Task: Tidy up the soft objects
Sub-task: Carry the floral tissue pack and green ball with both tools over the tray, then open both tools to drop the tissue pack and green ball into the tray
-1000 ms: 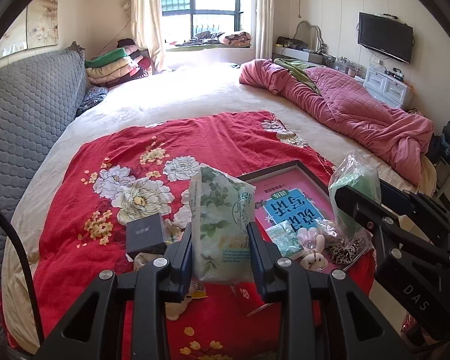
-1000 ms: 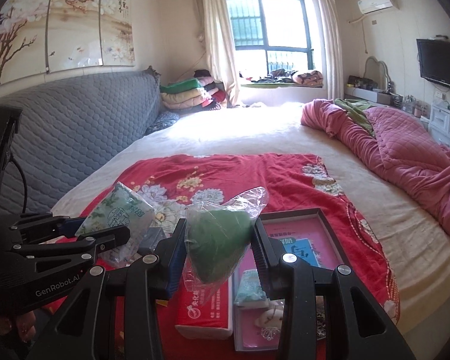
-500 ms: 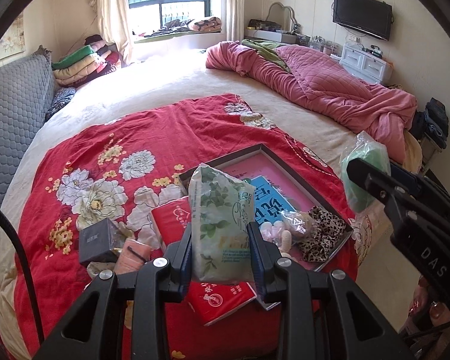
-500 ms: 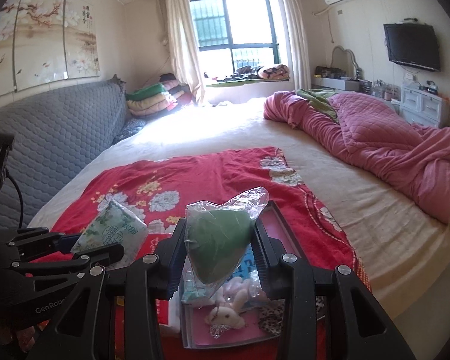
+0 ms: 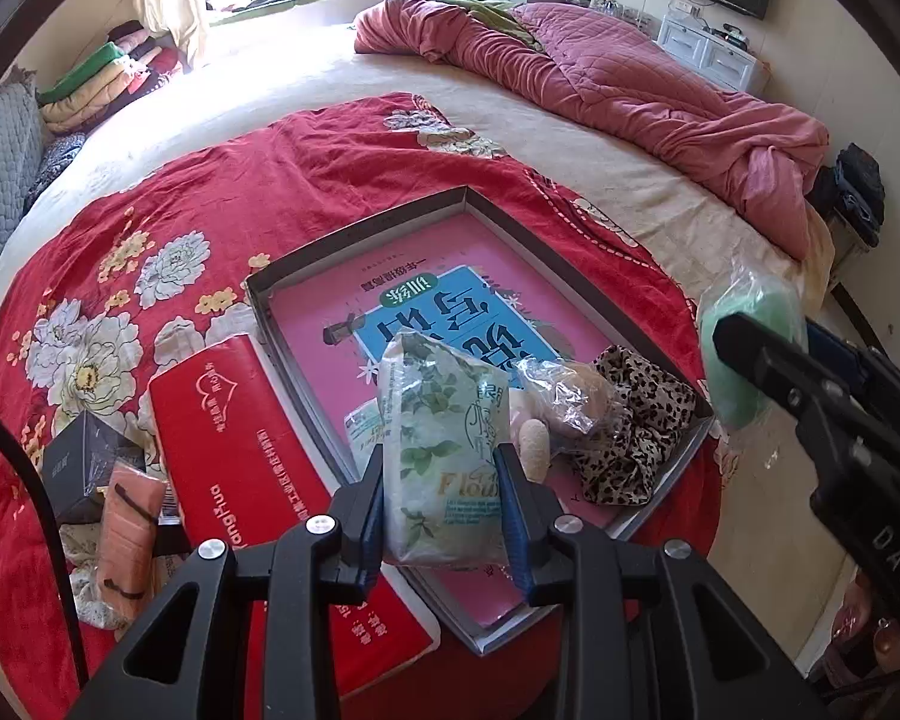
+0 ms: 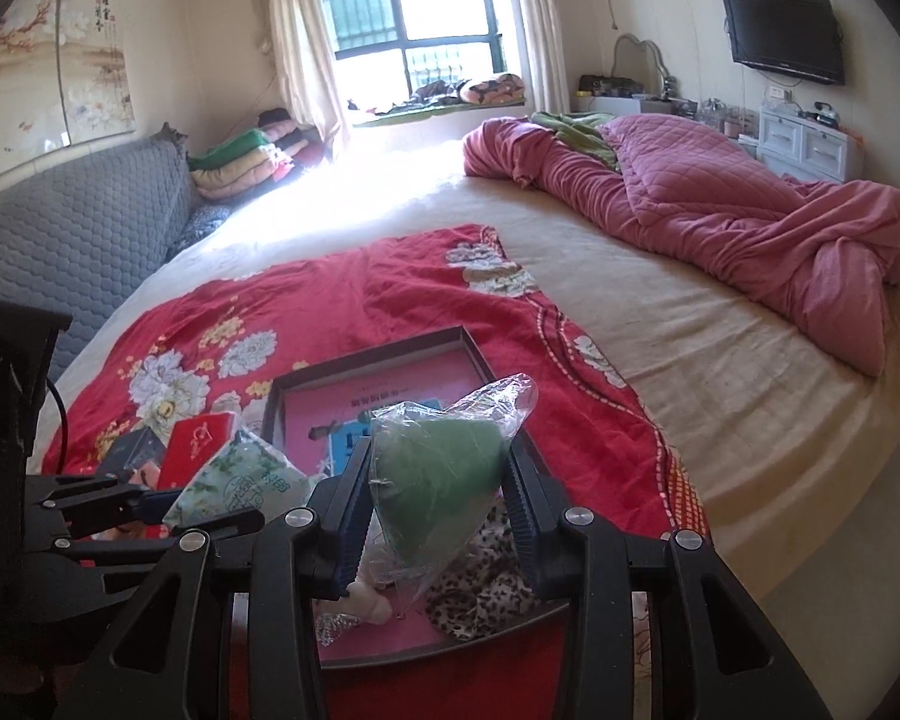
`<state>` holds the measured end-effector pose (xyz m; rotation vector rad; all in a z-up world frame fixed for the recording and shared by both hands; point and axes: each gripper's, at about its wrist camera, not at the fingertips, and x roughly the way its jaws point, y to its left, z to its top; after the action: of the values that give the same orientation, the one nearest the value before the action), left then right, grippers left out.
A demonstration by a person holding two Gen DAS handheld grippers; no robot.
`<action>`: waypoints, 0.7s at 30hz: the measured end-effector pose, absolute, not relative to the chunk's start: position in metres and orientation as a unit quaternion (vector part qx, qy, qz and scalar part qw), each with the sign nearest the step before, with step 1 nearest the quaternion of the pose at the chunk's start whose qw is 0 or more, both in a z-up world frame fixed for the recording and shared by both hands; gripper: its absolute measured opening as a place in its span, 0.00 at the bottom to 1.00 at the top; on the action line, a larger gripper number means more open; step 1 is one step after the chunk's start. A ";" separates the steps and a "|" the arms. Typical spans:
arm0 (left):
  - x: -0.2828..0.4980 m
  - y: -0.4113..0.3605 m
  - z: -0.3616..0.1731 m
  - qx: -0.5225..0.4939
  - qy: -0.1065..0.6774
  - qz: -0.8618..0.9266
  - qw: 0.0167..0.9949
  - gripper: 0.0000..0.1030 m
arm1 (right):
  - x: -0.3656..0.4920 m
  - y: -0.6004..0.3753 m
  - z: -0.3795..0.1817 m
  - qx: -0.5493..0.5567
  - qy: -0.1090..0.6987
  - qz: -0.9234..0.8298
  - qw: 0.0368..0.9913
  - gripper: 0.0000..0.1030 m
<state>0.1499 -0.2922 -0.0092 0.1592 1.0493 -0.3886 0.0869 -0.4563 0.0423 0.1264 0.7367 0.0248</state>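
The left gripper [image 5: 443,483] tilts steeply down over the tray [image 5: 354,238], its jaws clamped on a leaf-print tissue pack [image 5: 444,444]. To its right, the right gripper [image 6: 439,495] slants down more gently, pinching a bagged green sponge [image 6: 435,480] above the tray's near end. Below the left jaws lie a plush toy [image 5: 534,441] and leopard cloth [image 5: 630,438]; a red box [image 5: 252,468] sits just left.
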 end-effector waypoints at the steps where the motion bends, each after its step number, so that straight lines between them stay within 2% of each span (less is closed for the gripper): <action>1: 0.153 -0.295 -0.012 0.078 0.500 -0.185 0.842 0.32 | 0.089 -0.456 0.036 0.059 0.371 0.012 0.927 0.40; 14: 0.184 -0.313 -0.039 0.073 0.527 -0.196 0.824 0.32 | 0.106 -0.451 -0.029 0.033 0.471 0.028 0.881 0.41; 21: 0.194 -0.314 -0.052 0.068 0.540 -0.194 0.816 0.33 | 0.113 -0.442 -0.040 0.020 0.468 0.031 0.883 0.42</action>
<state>0.1937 -0.3135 -0.0517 0.1445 1.1511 -0.4144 0.1133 -0.4420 -0.0402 0.0407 0.9746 0.0648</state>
